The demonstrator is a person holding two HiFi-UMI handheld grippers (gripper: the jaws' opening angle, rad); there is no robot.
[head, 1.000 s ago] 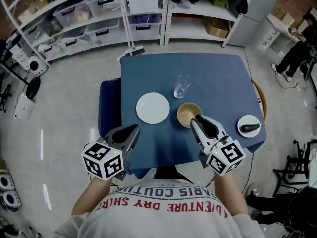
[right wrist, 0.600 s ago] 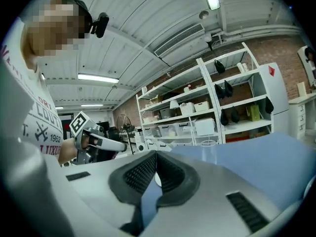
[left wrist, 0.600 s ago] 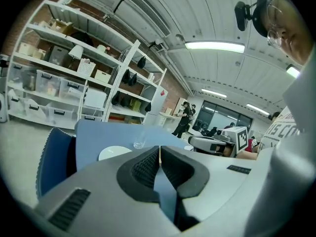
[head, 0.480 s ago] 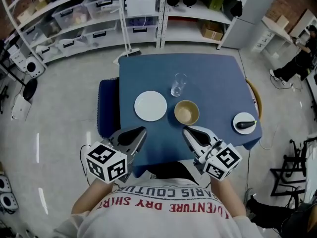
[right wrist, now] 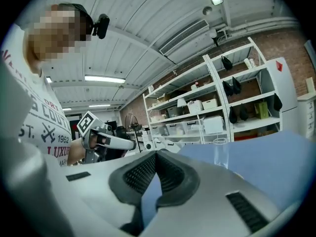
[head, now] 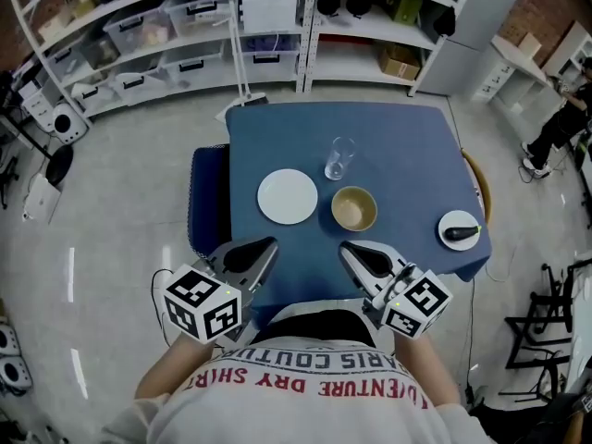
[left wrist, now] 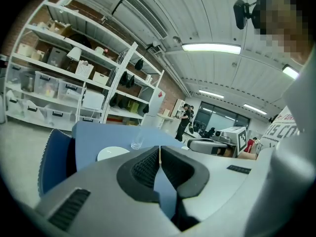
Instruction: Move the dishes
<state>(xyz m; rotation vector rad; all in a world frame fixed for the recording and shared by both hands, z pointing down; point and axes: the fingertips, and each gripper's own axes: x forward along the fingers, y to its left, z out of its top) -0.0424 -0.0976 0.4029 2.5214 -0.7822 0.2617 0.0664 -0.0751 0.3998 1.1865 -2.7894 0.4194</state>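
left hand-held gripper (head: 262,248): jaws pressed together with nothing between them; it hangs over the near edge of the worktop and points toward the far side, its marker cube close to the person's chest
right hand-held gripper (head: 350,251): jaws closed too, gripping nothing; it is over the same near edge, tips angled slightly inward, apart from the left hand-held gripper
bowl (head: 354,208): tan, upright on the worktop, near the tips of the right hand-held gripper but not touched by them
plate (head: 288,196): white and round, flat on the worktop just left of the bowl, beyond the left hand-held gripper and clear of it
glass (head: 339,158): clear, upright, farther back, about in line with the gap between plate and bowl
small plate (head: 460,230): white, at the right edge of the worktop, well apart from the bowl; a dark object (head: 462,235) lies on it, too small to tell what it is
worktop (head: 398,146): square, covered in blue
chair (head: 207,197): blue, at the left side of the worktop
shelves (head: 185,26): white racks with bins and boxes beyond the far side
person (head: 296,405): white shirt with red lettering, at the bottom of the head view
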